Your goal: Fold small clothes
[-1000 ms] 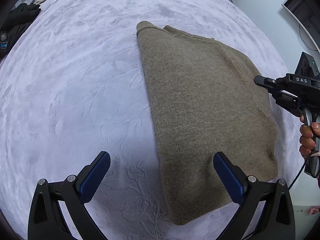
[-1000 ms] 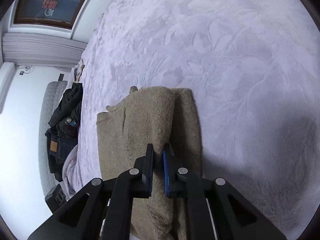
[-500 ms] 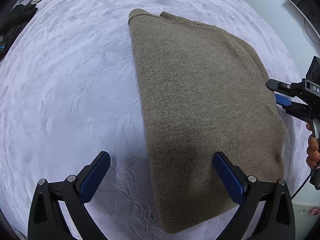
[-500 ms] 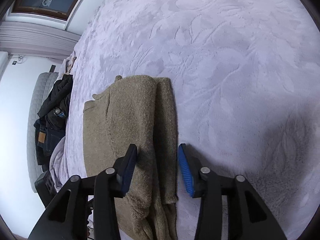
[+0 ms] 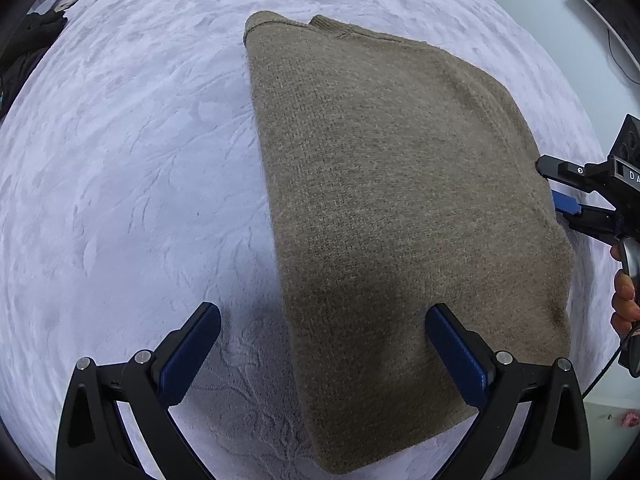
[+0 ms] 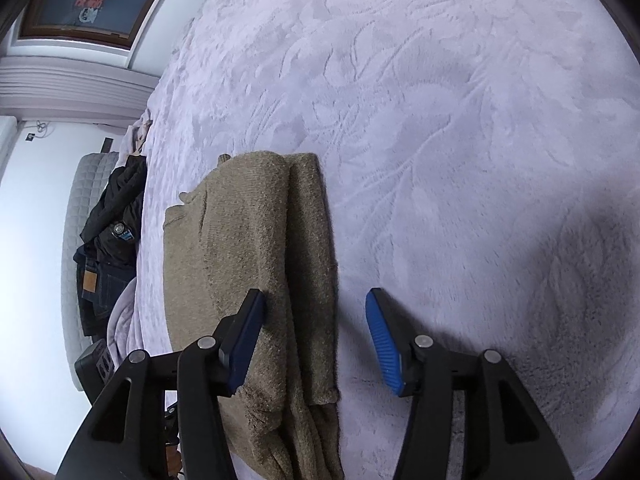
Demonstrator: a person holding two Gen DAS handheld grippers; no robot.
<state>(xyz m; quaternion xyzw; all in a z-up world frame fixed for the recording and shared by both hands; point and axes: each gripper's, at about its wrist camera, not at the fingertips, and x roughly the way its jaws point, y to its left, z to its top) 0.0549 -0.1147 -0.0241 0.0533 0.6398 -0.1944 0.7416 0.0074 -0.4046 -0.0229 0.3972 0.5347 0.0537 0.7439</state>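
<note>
Covering the whole surface is a pale lilac blanket [image 5: 132,184] embossed with leaves; your folded brown sweater [image 5: 392,208] lies flat on it; your left gripper [image 5: 322,354] gapes wide above its near edge; your right gripper [image 6: 316,340] is opening, pads off the fold between them; dark clothes [image 6: 116,216] are heaped at the bed's side.

Lettering on the right tongs [image 5: 566,200]: at the right edge of the left wrist view, white letters "D A" are read on the black body; the rest is cut off by the frame.
Picture [image 6: 90,0]: in the upper left of the right wrist view, red and white marks are seen on a dark framed panel, but no word can be made out.
Jeans patch [image 6: 90,281]: at the left of the right wrist view, a tan patch is seen on dark jeans; its print is too small to be read.
</note>
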